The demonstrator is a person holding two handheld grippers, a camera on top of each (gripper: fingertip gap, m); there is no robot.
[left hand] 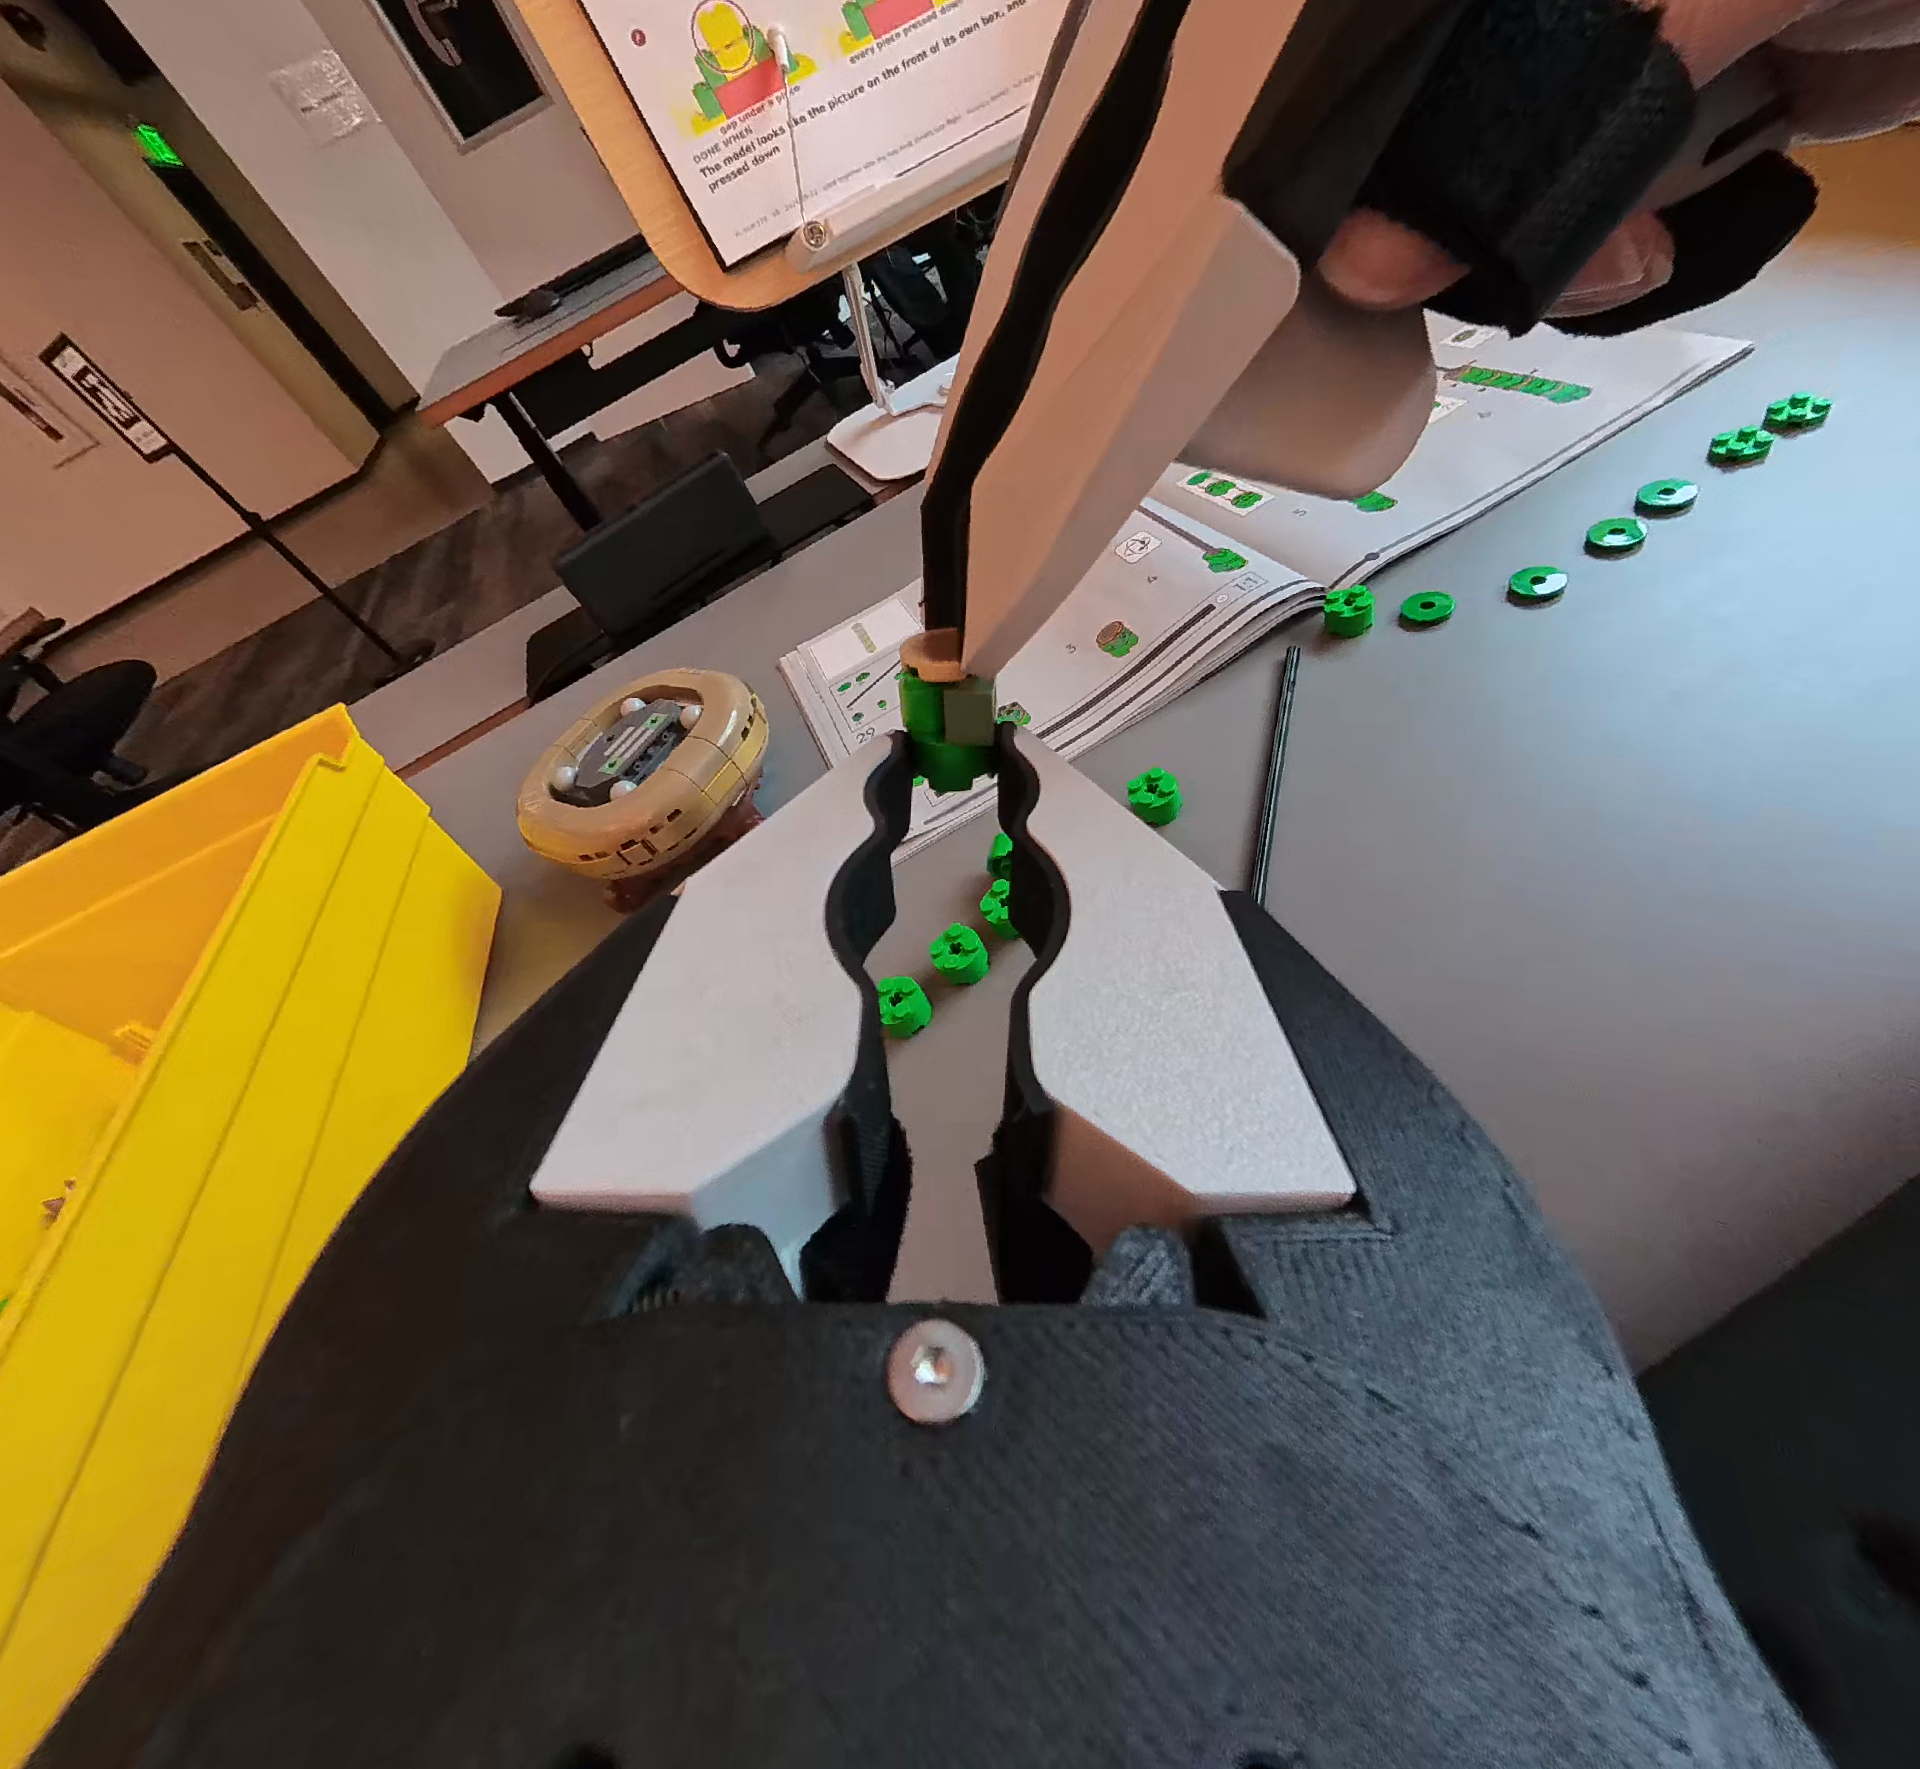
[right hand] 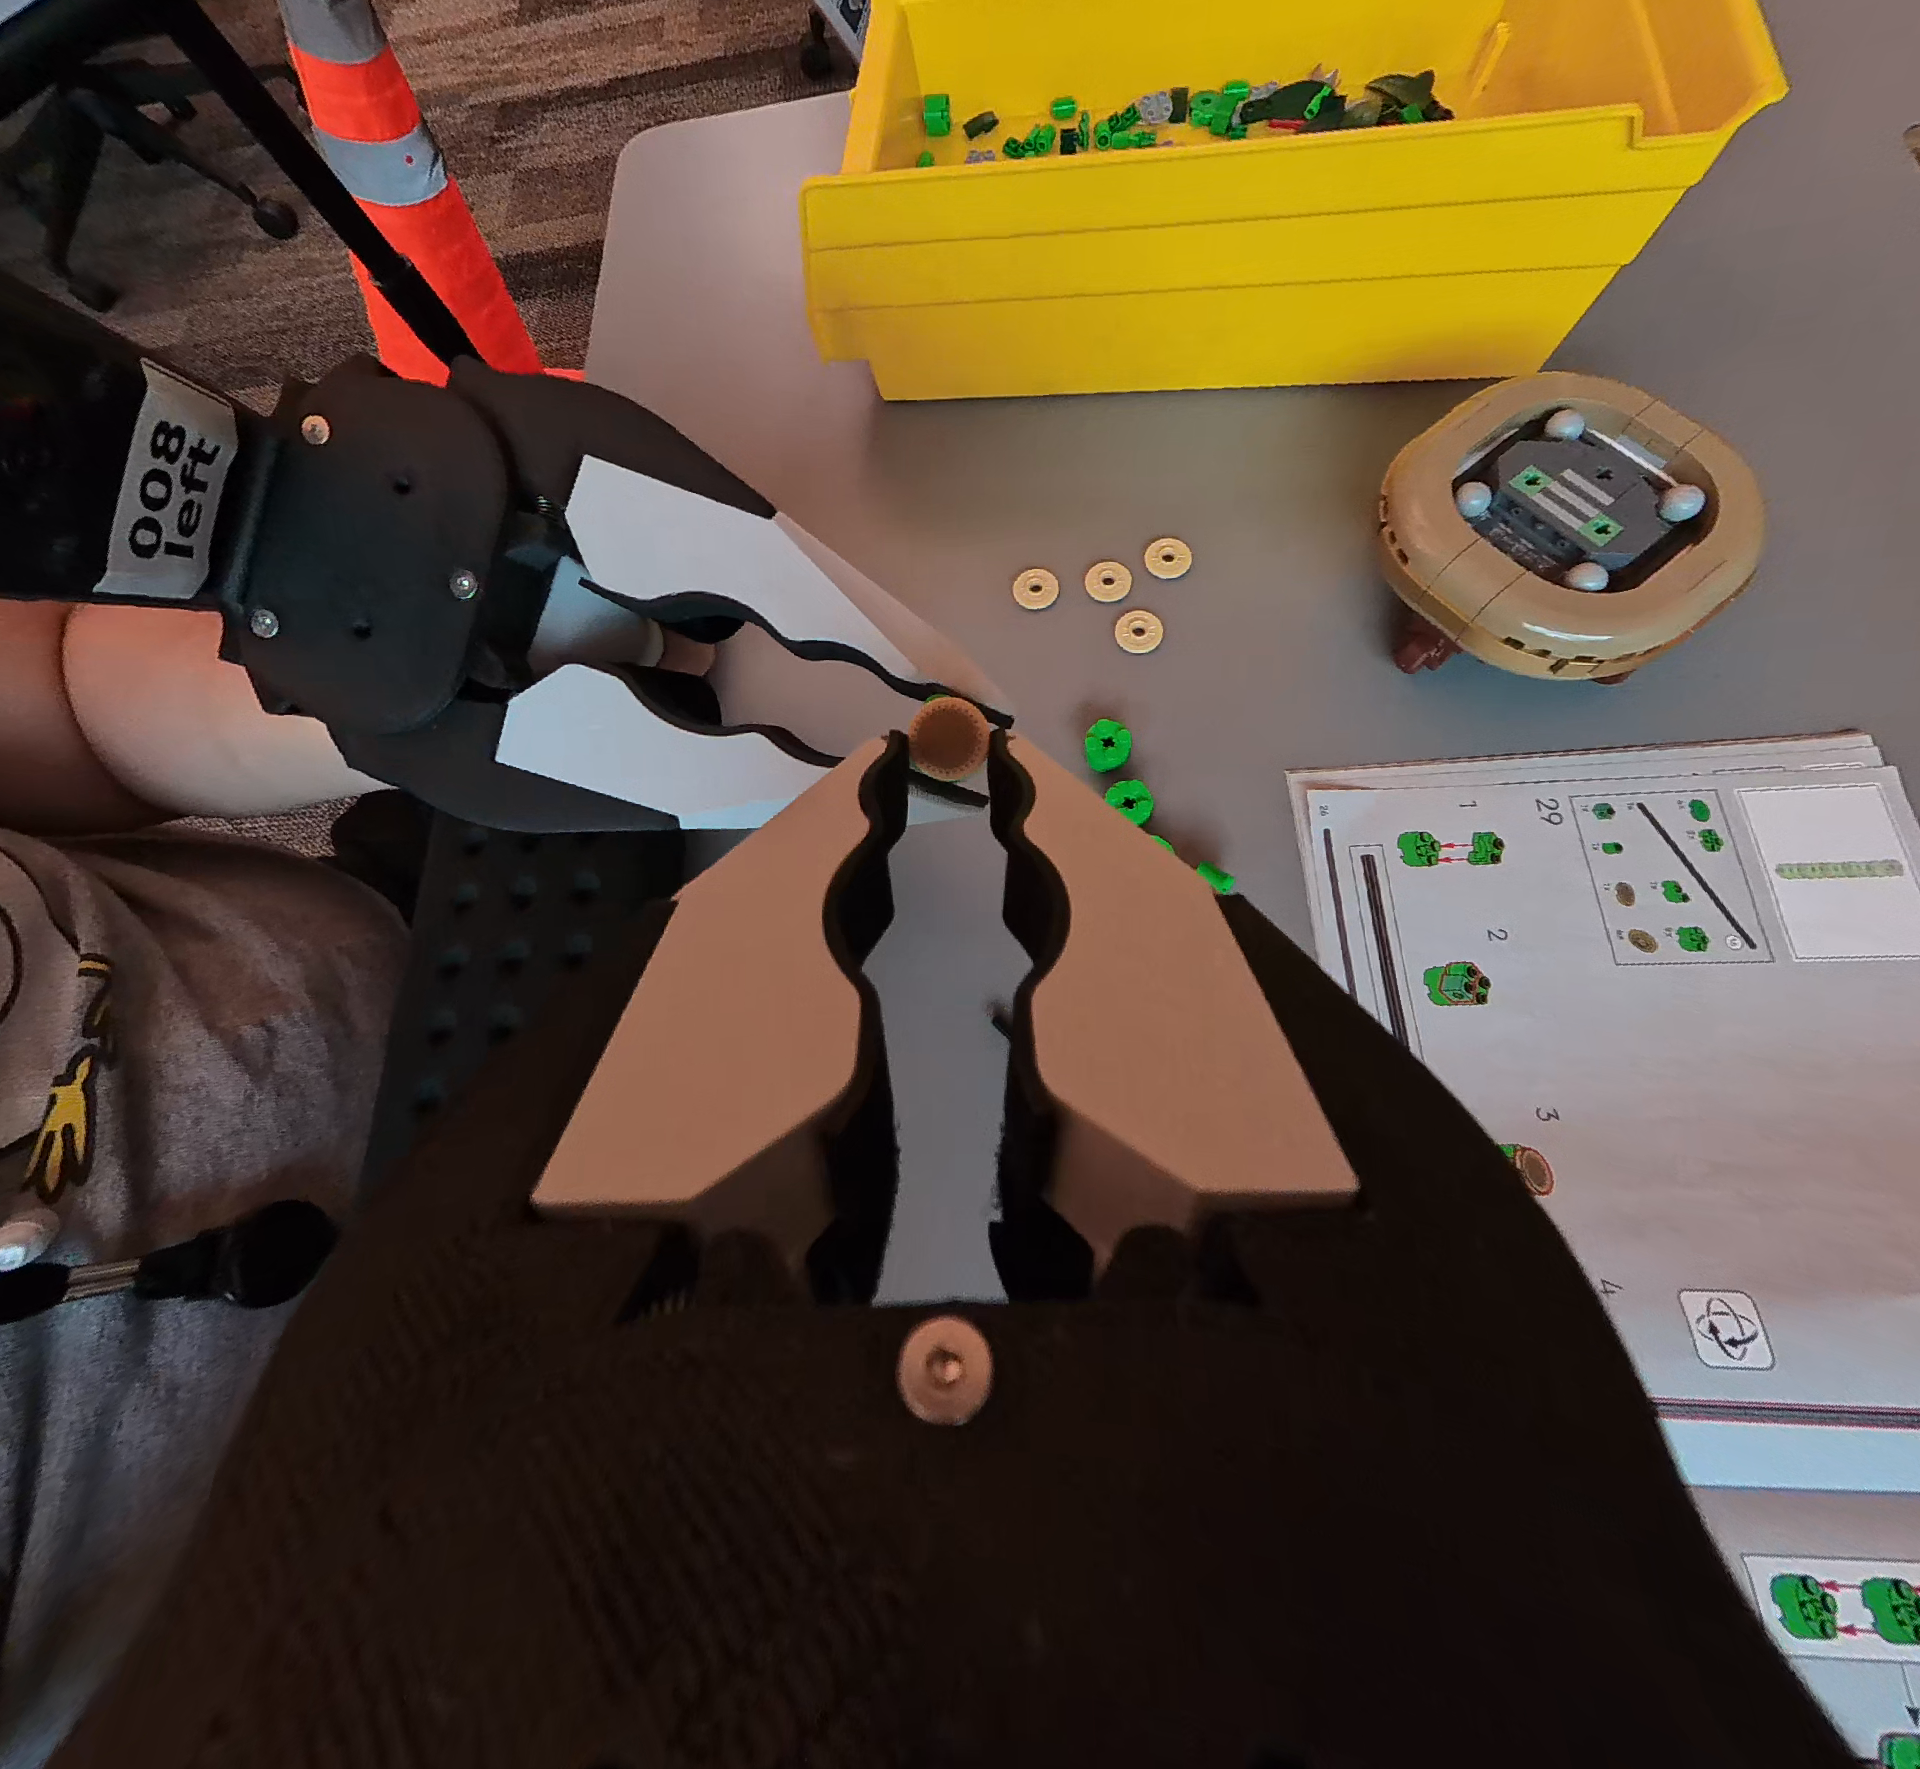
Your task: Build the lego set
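My left gripper (left hand: 951, 751) is shut on a small stack of green round bricks (left hand: 935, 732) with an olive piece on its side, held above the grey table (left hand: 1558, 888). My right gripper (left hand: 943, 654) comes down from above, shut on a tan round tile (left hand: 932, 657) that sits on top of the stack. In the right wrist view my right gripper (right hand: 945, 751) holds the tan round tile (right hand: 948, 737) at its fingertips. The left gripper (right hand: 992, 758) reaches in from the left beneath it, and the green stack is almost hidden there.
A yellow bin (right hand: 1195, 265) with several small parts stands behind, also in the left wrist view (left hand: 260, 992). A tan round model (right hand: 1569, 524), several tan tiles (right hand: 1107, 581), loose green bricks (left hand: 961, 952), green plates (left hand: 1616, 535), a black rod (left hand: 1276, 763) and an open booklet (right hand: 1662, 1096) lie on the table. Left and right tips are no more than a few centimetres apart. From either gripper's tips it is about 15 cm to the black rod (left hand: 1276, 763).
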